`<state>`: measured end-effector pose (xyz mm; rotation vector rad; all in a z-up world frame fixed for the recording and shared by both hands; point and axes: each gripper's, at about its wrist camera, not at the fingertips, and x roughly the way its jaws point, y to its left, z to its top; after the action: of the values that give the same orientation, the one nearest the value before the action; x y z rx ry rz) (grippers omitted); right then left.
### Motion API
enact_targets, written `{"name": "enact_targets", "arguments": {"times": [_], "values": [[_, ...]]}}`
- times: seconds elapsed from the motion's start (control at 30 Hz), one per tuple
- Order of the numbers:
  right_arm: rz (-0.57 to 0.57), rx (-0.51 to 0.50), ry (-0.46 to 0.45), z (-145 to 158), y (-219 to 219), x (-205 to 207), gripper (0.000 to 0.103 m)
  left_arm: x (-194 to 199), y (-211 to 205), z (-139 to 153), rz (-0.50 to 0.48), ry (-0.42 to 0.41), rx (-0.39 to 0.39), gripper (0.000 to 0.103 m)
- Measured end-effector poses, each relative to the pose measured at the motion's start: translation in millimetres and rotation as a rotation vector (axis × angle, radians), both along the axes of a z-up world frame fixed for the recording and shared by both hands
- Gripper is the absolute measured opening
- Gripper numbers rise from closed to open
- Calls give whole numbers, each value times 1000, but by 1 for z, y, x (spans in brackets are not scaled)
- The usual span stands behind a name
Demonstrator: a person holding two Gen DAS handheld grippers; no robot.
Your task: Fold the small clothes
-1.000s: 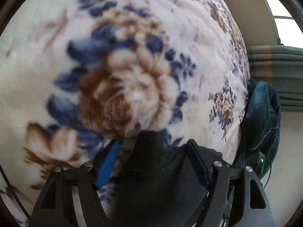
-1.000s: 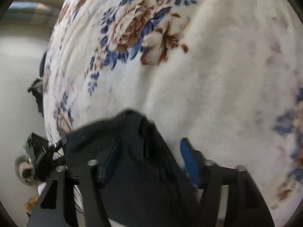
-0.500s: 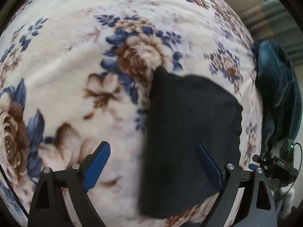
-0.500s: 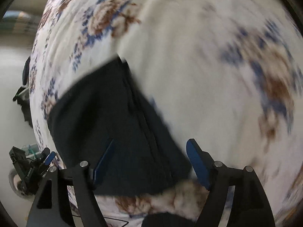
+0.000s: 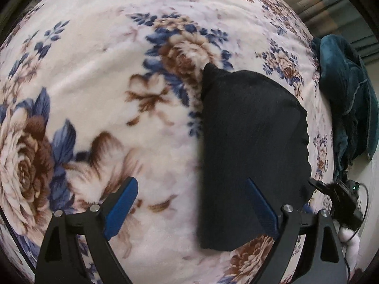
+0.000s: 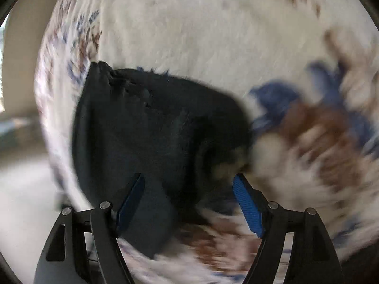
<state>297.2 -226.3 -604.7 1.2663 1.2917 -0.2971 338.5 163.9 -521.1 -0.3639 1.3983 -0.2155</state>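
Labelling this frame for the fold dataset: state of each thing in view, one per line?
black garment: folded, lying flat on the blanket, not held
left gripper: open wide, nothing between the pads
right gripper: jaws apart and closing, over the garment's edge, pads not pressing it
floral blanket: spread out
teal cloth: bunched at the blanket's edge
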Motion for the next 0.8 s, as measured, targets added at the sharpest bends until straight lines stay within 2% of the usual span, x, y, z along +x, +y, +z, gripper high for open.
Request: {"name": "enact_targets", "arguments": {"times": [0.03, 0.07, 0.1, 0.17, 0.2, 0.27, 0.33, 0.43, 0.47, 0.5, 0.53, 0.57, 0.67, 0.7, 0.8], "values": [[-3, -23, -18, 2, 2, 2, 57, -5, 0, -1, -1, -6, 8, 92], [23, -92, -31, 8, 3, 7, 38, -9, 0, -3, 2, -6, 12, 92], [80, -203, -42, 19, 6, 14, 19, -13, 1, -4, 6, -3, 11, 92], [173, -414, -64, 44, 11, 19, 11, -22, 2, -6, 23, 4, 5, 92], [228, -508, -101, 60, 17, 20, 11, -26, 2, -7, 27, 6, -3, 92], [311, -532, -109, 66, 19, 19, 11, -33, -2, -7, 28, 12, -4, 92], [372, -534, -58, 61, 17, 13, 11, -35, -6, -8, 28, 19, 3, 92], [404, -497, 16, 49, 2, 4, 18, -33, -17, -9, 35, 31, -17, 92], [393, -462, 28, 47, -4, -2, 27, -30, -22, -9, 35, 31, -29, 92], [384, -441, 51, 46, -12, -5, 43, -28, -25, -9, 34, 31, -38, 92], [382, -440, 56, 48, -19, -5, 52, -24, -31, -9, 30, 29, -57, 92], [381, -434, 42, 49, -26, -5, 65, -20, -34, -10, 27, 28, -68, 92], [414, -325, -64, 49, -47, 9, 71, -5, -46, -19, 31, 28, -111, 92], [452, -272, -82, 42, -52, 20, 74, -1, -49, -24, 36, 37, -127, 92], [605, -164, -103, 12, -53, 62, 75, 15, -60, -46, 25, 66, -182, 92]]}}
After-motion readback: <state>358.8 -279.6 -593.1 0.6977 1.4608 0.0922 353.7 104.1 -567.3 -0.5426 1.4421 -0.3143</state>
